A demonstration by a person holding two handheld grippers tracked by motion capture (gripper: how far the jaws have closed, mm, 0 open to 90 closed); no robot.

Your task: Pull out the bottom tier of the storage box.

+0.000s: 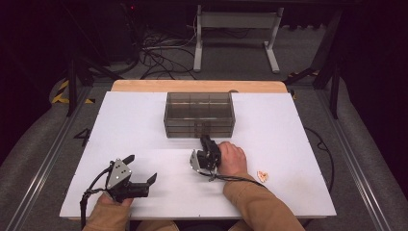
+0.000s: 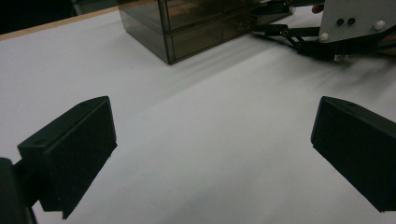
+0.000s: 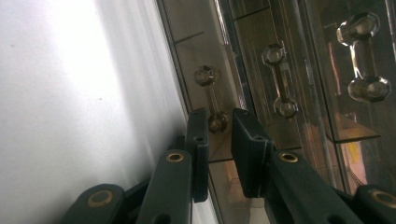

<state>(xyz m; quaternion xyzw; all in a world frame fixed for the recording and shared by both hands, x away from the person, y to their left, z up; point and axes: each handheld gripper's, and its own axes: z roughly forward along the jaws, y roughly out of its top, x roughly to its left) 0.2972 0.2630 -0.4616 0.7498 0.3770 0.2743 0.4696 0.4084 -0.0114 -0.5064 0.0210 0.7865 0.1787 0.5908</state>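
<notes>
Three clear handles fronting smoky drawer box, right gripper narrowing around lowest handle, left gripper gaping empty.

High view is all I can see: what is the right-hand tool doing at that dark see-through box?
Observer: The right gripper has its jaws on either side of a clear handle on a drawer front of the box.
Visitor: Has it got hold of it?
Observer: I cannot tell. The jaws stand close about the knob at one end of the handle.
Visitor: And the other tool?
Observer: The left gripper has its jaws wide apart, with just the white table between them.
</notes>
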